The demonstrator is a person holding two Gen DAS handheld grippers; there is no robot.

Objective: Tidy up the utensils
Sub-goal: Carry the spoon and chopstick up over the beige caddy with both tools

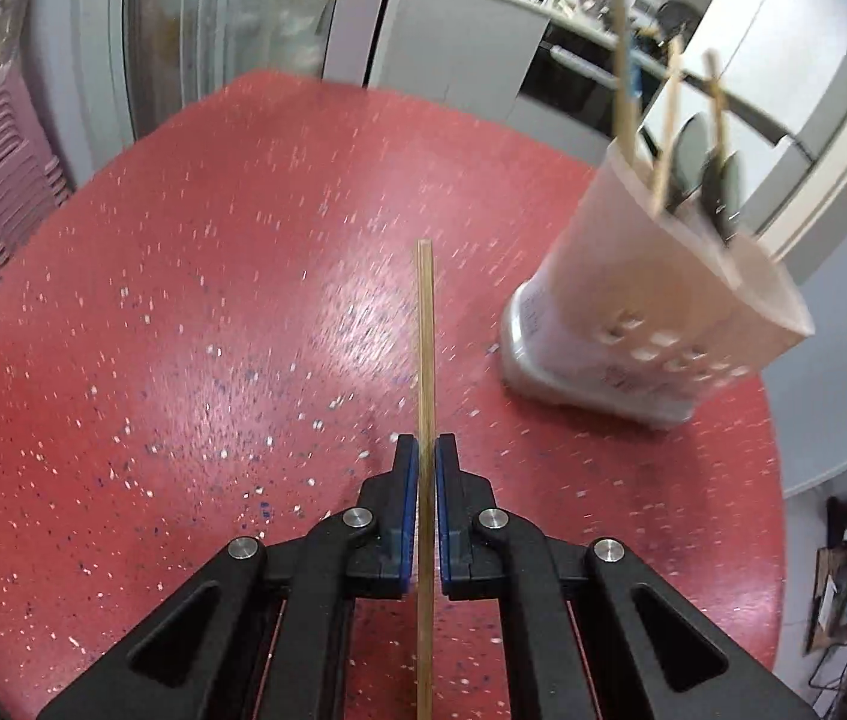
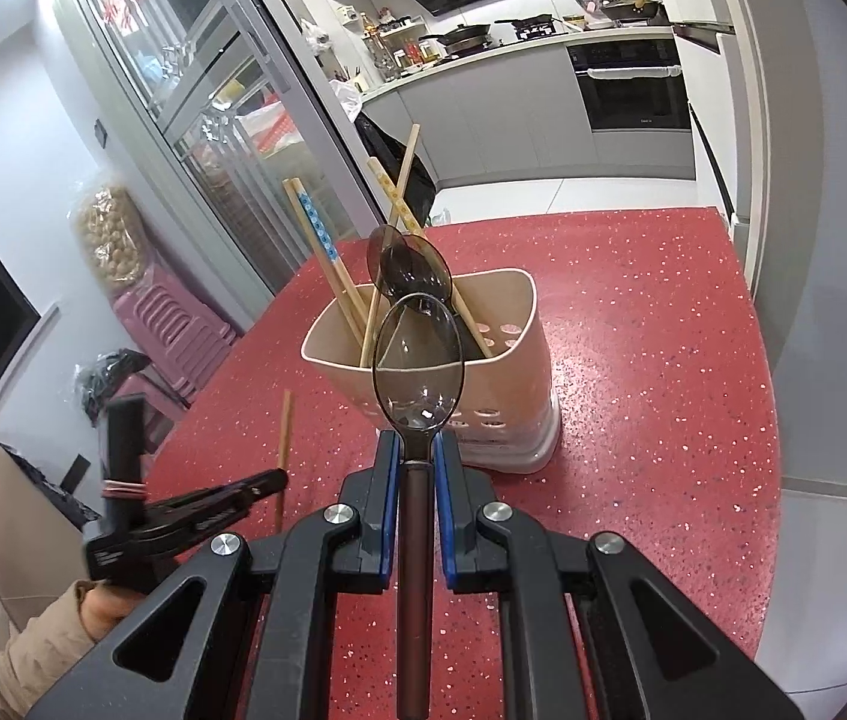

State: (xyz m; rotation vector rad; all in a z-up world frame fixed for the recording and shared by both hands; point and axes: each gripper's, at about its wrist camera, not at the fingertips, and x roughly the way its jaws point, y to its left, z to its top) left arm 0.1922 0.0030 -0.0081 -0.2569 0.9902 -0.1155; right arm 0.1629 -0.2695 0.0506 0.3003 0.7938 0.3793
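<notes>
My left gripper (image 1: 426,450) is shut on a wooden chopstick (image 1: 424,348) that points forward over the red table (image 1: 183,330). The beige utensil holder (image 1: 651,306) stands to its right, with chopsticks and dark spoons in it. My right gripper (image 2: 417,450) is shut on a clear dark spoon (image 2: 419,360), bowl forward, just in front of the holder (image 2: 483,372). The holder contains several chopsticks (image 2: 327,258) and dark spoons (image 2: 408,267). The left gripper (image 2: 267,480) with its chopstick (image 2: 284,444) shows at the left in the right wrist view.
Pink stacked stools (image 2: 177,324) stand beside the table on the left. A glass sliding door (image 2: 195,120) and a kitchen counter (image 2: 513,42) are beyond the table's far edge. The table's right edge curves near the holder (image 2: 765,420).
</notes>
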